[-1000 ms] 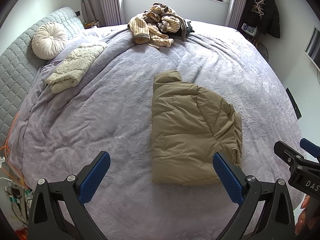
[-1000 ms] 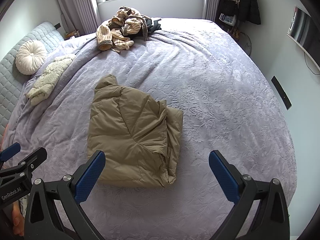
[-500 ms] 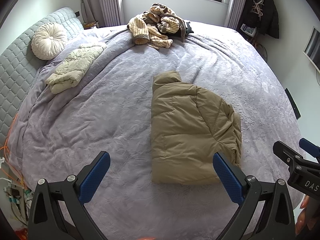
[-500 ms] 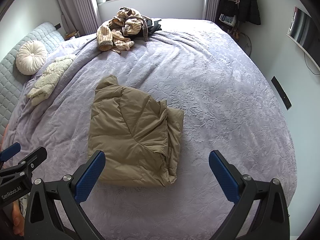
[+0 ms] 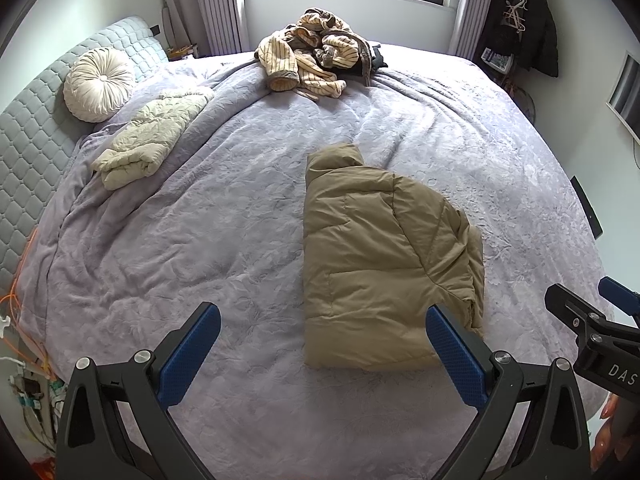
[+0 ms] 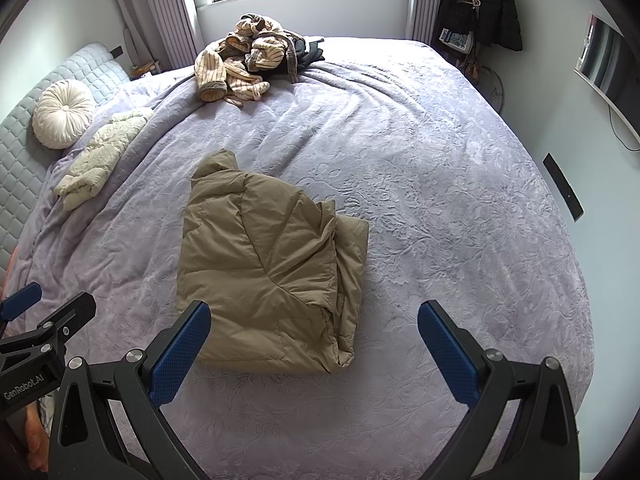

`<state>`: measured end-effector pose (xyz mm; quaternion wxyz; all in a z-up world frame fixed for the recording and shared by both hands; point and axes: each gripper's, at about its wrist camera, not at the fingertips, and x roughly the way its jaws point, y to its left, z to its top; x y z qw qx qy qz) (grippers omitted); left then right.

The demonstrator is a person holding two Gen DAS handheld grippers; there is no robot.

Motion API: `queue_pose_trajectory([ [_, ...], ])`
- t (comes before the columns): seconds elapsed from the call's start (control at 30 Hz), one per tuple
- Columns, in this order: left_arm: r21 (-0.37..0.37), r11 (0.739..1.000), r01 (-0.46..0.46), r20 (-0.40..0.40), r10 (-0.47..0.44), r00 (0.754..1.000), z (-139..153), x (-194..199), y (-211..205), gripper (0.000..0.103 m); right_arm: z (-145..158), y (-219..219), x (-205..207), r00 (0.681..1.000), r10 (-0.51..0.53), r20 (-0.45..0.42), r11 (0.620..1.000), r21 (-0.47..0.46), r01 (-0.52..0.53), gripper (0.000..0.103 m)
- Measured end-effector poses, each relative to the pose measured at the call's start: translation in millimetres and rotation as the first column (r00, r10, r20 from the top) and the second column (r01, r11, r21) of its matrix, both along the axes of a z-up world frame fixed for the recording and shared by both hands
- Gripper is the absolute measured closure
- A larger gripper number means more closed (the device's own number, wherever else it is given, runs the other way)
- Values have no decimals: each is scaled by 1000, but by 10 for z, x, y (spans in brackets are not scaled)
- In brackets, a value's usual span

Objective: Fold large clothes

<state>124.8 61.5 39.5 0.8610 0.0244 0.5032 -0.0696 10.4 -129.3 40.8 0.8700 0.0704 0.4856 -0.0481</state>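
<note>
Both tongs hovering spread and empty: jacket (image 5: pixel 380 264) lying lengthwise ahead, between left tongs (image 5: pixel 324 354) and right tongs (image 6: pixel 314 350), roughly equidistant.

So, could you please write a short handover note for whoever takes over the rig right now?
Left gripper: open, empty, held above the bed's near edge.
Right gripper: open, empty, alongside.
Tan jacket: lies folded into a compact bundle mid-bed, neither gripper touching it; its right edge looks a bit bunched.
Cream jacket: folded, near the round pillow.
Striped pile: heaped unfolded at the far side under the window, a dark item beside it.
Left to do: probably tidy or set aside the tan jacket, then fold the pile.
</note>
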Motion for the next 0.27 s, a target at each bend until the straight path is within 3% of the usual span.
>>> queue_pose_trajectory([
  [0.27,-15,1000,7,7,-7,1000,27,8,-15,0,8,37,-19,1000,-3,-2,1000,1,3,0],
])
